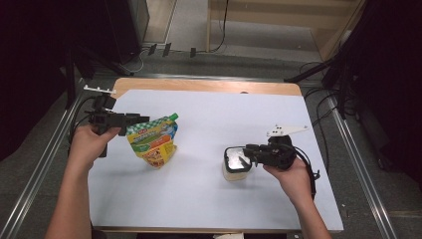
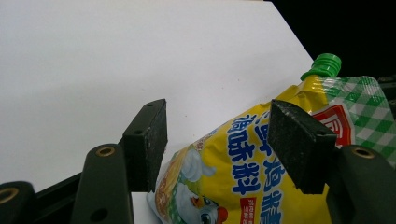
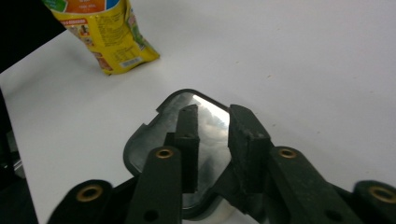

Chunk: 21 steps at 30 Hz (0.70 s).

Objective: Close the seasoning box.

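1. The left tool stands partly open, its two black jaws on either side of the yellow seasoning pouch; whether the pads press on the pouch cannot be told.
2. The right tool has a narrow gap between its jaws and sits over the shiny lid of a small pale container; nothing is clamped between the jaws.
3. The pouch stands on the white desk at the left, tilted, its long axis running from base up to the green cap, which points up and toward the desk's far right.
4. The container stands upright, right of centre, well apart from the pouch.
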Motion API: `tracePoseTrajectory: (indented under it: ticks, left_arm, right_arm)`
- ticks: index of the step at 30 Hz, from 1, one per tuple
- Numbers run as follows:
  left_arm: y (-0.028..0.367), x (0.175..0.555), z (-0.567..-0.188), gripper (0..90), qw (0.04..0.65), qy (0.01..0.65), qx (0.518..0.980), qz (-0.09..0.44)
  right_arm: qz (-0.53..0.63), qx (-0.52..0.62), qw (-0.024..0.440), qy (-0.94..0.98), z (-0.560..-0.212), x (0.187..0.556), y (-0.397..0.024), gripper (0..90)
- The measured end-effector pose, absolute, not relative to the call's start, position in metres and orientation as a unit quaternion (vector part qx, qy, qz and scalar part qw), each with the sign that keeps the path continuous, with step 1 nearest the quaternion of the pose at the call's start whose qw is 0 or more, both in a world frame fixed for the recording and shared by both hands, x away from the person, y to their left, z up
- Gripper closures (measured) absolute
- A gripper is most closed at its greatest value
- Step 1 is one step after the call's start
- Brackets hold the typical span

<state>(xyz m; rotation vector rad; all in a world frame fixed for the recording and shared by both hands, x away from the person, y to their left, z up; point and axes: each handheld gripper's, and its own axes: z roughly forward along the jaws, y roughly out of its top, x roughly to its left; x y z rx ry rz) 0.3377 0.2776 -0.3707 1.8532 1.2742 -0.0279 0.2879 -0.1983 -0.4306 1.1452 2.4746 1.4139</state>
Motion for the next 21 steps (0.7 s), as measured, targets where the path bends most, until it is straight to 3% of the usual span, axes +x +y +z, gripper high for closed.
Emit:
tracePoseTrajectory:
  ticks: [6, 21]
  left_arm:
    - [0.278, 0.338, -0.371, 38.8, 0.431, 0.511, 0.744, -0.01]
    - [0.279, 0.338, -0.373, 38.4, 0.433, 0.511, 0.743, -0.013]
  right_arm:
    - [0.468, 0.383, 0.06, 0.794, -0.431, 0.292, -0.213, 59.6]
    - [0.486, 0.412, 0.09, 0.765, -0.444, 0.301, -0.246, 45.7]
